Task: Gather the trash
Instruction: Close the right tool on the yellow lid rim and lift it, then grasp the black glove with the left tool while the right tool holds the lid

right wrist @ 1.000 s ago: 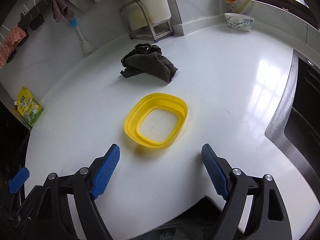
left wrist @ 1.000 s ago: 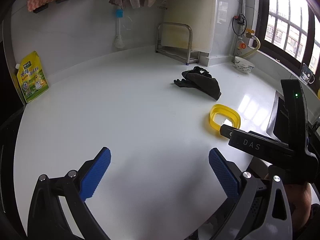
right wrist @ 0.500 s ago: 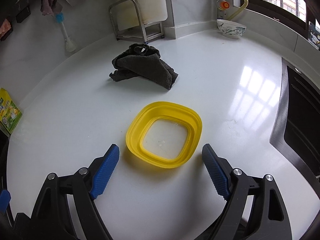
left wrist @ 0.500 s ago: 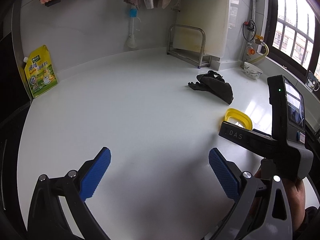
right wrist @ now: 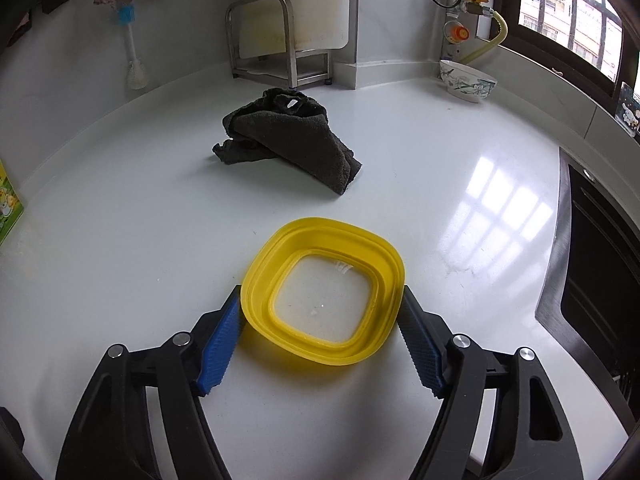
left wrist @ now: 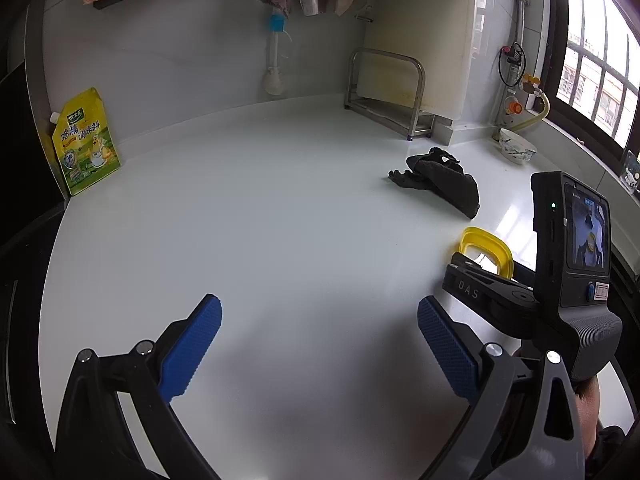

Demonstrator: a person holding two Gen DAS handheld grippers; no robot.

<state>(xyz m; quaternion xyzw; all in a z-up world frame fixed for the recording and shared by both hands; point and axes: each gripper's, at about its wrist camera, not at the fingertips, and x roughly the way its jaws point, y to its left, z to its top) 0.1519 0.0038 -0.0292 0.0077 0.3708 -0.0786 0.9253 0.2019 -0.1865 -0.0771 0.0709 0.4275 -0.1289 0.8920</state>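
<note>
Left wrist view: left tongs [left wrist: 318, 342] hang open over bare white table [left wrist: 260, 216], nothing between the blue pads [left wrist: 191, 350]. Wide free surface ahead and to the left. Table ends at the back wall; a green-yellow refill pouch [left wrist: 86, 142] leans in the far left corner. A steel rack [left wrist: 390, 94] with a white board stands at the back right. Dark cloth [left wrist: 442, 186] lies crumpled mid-right, apart from the rack. Patterned bowl [left wrist: 516, 151] sits near the window corner; contents cannot be told. Yellow container [left wrist: 486, 249] rests right of centre, partly hidden behind the right tool body. A hand [left wrist: 588, 408] grips that tool at the lower right.

Right wrist view: right tongs [right wrist: 322, 320] straddle the yellow container [right wrist: 324, 296], jaws closing. Left pad [right wrist: 222, 346] sits at the container's left rim, right pad [right wrist: 420, 348] at its right rim; both look touching or just about, firm pressure cannot be confirmed. Container sits flat on the table [right wrist: 140, 240], collapsed low, with only a few faint specks on its pale floor. Dark cloth [right wrist: 292, 140] lies beyond it, not touching. Open table left of the container and between cloth and bowl [right wrist: 468, 80]. On the right the table stops at a dark recessed sink edge [right wrist: 592, 264], near the right pad. Rack [right wrist: 280, 40] stands behind the cloth at the wall.
</note>
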